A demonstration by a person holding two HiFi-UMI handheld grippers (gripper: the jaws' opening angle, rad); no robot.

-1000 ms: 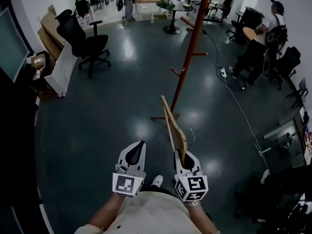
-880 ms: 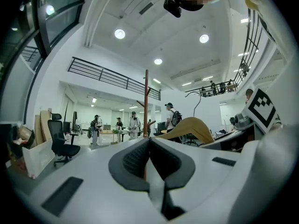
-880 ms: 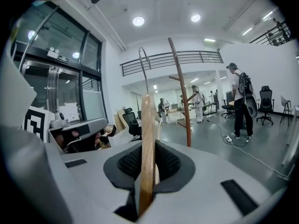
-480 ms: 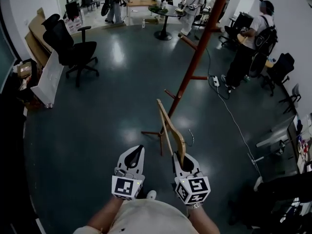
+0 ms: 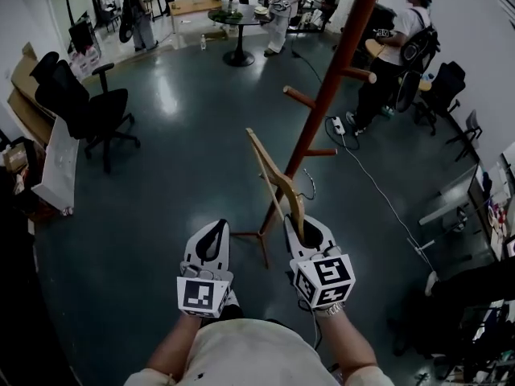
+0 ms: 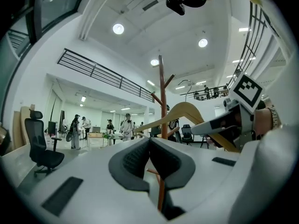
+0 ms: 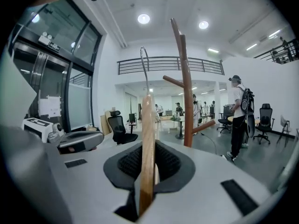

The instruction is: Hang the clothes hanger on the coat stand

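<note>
The wooden clothes hanger [image 5: 276, 177] stands on edge, with my right gripper [image 5: 301, 225] shut on its lower end. Its wire hook [image 5: 308, 185] points toward the red-brown coat stand [image 5: 328, 95], just beyond it. Pegs [image 5: 298, 96] stick out from the pole left and right. In the right gripper view the hanger [image 7: 147, 143] rises between the jaws and the coat stand [image 7: 186, 92] is a little to the right. My left gripper [image 5: 215, 232] is shut and empty, beside the right one. In the left gripper view the hanger [image 6: 187, 111] crosses in front of the coat stand [image 6: 161, 94].
A black office chair [image 5: 87, 112] and a leaning white board [image 5: 56, 163] stand at the left. A person with a backpack [image 5: 398, 51] is behind the stand, near a power strip and cable [image 5: 338, 125]. More people surround a round table [image 5: 240, 18] at the back.
I have walked closer to the coat stand, which now looms just beyond the hanger. Both grippers have come up and forward, the hanger still held in the right.
</note>
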